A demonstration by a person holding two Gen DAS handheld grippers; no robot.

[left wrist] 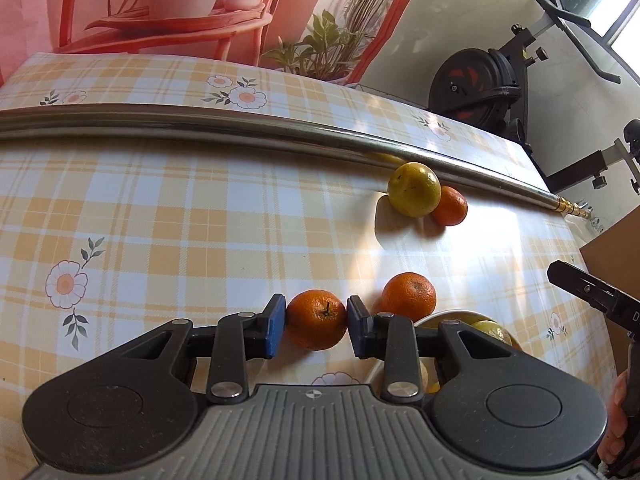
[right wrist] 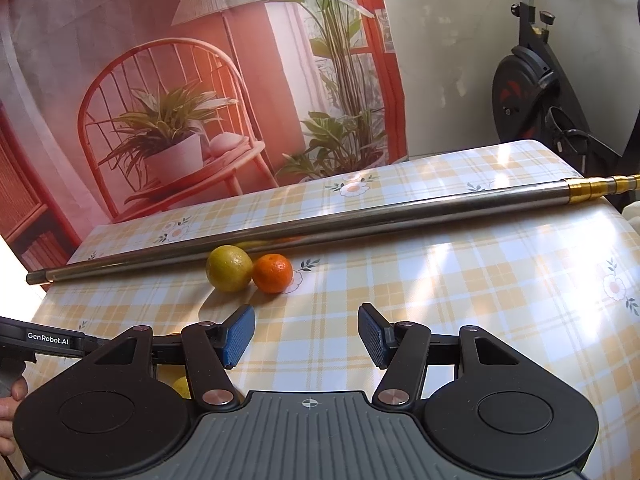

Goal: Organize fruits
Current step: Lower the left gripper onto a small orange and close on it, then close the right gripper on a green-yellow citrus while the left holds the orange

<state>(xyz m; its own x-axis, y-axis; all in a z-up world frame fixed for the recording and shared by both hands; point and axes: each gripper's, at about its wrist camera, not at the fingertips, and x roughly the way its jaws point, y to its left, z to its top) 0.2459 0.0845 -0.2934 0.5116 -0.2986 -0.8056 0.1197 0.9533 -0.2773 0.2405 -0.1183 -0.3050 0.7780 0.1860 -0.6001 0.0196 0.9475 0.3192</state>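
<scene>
In the left wrist view my left gripper is shut on an orange tangerine, its blue pads touching both sides. A second tangerine lies just right of it, beside a white bowl holding yellow fruit. A yellow-green citrus and a small tangerine lie against a metal rod. My right gripper is open and empty above the tablecloth; the citrus and small tangerine lie ahead of it, slightly left.
The plaid tablecloth covers the table. The metal rod lies across it behind the fruit. An exercise bike stands beyond the far right edge. A printed backdrop hangs behind. A cardboard box is at the right.
</scene>
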